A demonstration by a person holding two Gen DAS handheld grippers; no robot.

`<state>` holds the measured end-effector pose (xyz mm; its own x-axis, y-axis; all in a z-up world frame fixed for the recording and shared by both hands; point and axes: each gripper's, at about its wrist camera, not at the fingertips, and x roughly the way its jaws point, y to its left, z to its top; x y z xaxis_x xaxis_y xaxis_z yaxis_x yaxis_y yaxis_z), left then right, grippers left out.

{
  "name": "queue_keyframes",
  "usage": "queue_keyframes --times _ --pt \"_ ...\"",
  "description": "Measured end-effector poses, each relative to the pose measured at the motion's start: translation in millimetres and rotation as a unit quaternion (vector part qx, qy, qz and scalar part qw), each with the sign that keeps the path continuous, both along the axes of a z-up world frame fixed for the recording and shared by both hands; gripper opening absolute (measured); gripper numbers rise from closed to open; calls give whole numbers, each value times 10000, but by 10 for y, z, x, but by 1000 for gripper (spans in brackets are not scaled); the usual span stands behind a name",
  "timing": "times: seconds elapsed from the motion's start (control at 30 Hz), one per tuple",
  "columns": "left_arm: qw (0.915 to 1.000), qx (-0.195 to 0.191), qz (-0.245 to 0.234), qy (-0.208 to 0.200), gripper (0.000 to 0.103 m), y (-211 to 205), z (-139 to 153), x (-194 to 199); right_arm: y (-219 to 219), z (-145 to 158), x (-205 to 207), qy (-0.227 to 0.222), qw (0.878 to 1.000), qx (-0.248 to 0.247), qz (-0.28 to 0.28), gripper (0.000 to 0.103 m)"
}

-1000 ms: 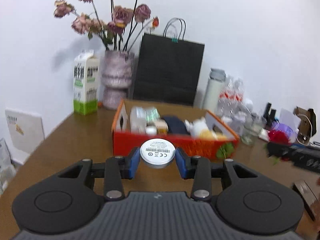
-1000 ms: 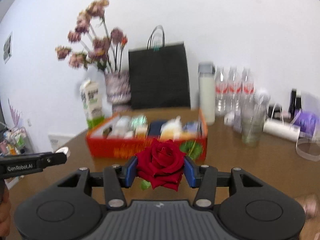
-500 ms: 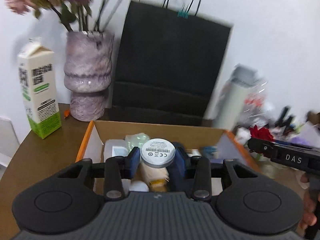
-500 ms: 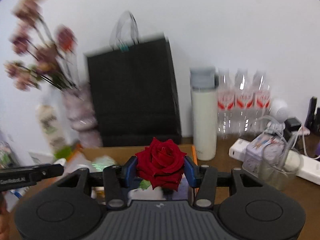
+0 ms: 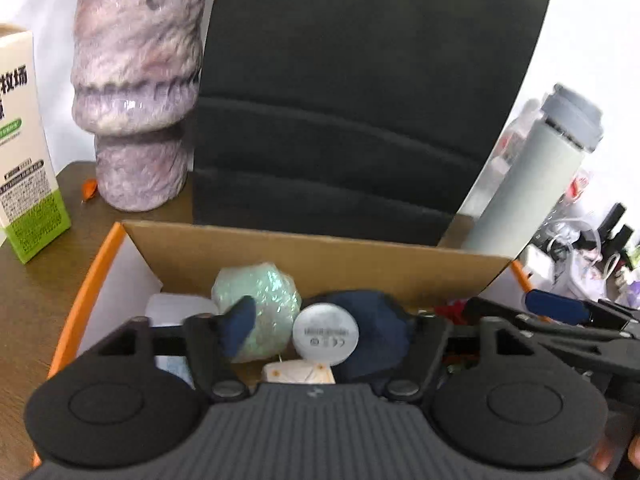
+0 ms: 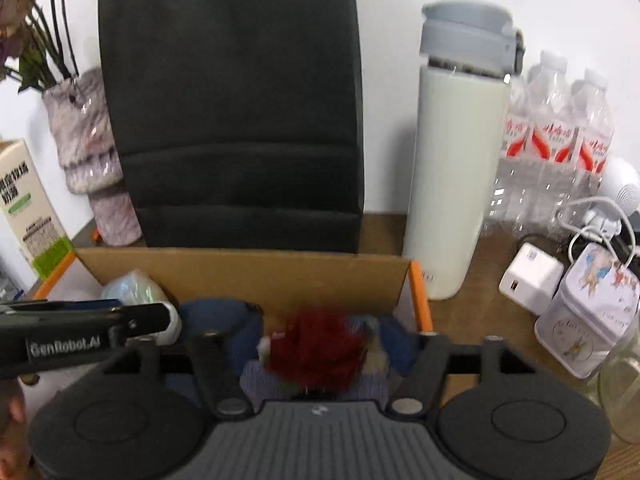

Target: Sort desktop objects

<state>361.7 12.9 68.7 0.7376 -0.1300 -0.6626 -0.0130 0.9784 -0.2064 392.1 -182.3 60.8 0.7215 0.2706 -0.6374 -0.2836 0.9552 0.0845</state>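
While left view hides it, blurred red rose (image 6: 320, 350) between spread right claw (image 6: 320, 344) fingers.

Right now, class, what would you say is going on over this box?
A person is sorting desk items into an orange-edged cardboard box with a gripper in each hand. The left gripper has its fingers spread apart, and the round white disc sits loose between them over the box's contents. The right gripper is also spread, with the red rose, blurred, between its fingers over the box's right end. Both items look just released.
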Motion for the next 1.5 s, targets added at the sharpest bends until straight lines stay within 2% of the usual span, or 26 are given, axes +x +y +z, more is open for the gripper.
queue_keyframes --times 0.1,0.23,0.3,0.43,0.6,0.7,0.8,0.93,1.0,1.13,1.3,1.43,1.5 --pt "9999 61 -62 -95 84 26 93 -101 -115 157 -62 -145 9997 190 -6 75" --pt "10000 58 34 -22 92 57 219 -274 -224 313 -219 -207 9991 381 -4 78" --pt "9999 96 -69 -66 101 38 291 -456 -258 362 -345 -250 9990 359 25 78" --pt "9978 337 -461 -338 103 -56 397 -953 -312 419 -739 -384 9983 425 53 81" --pt "9969 414 -273 -608 103 -60 357 -1653 -372 394 -1469 -572 9953 782 49 84" --pt "9958 543 -349 -651 103 -86 218 -2123 -407 317 -1905 -587 9936 966 47 87" --pt "9952 584 -480 -616 103 -106 19 -2525 -426 173 -2272 -602 9944 865 13 88" --pt "9930 842 -241 -791 103 -164 -206 -3025 -409 -121 -2615 -255 9967 768 71 88" --pt "9937 841 -147 -726 103 -171 -261 -3212 -393 -238 -2789 -107 9971 741 114 87" --pt "9935 835 135 -763 103 -163 -303 -3561 -328 -376 -3195 -180 9989 408 148 87" --pt "9899 1063 237 -904 103 -185 -381 -3886 -322 -505 -3639 -271 9994 148 182 87" --pt "9917 981 333 -765 103 -156 -465 -3934 -340 -560 -3807 -271 9994 -69 186 88" --pt "9923 916 337 -769 103 -147 -495 -3931 -374 -549 -3840 -291 9994 25 169 88"
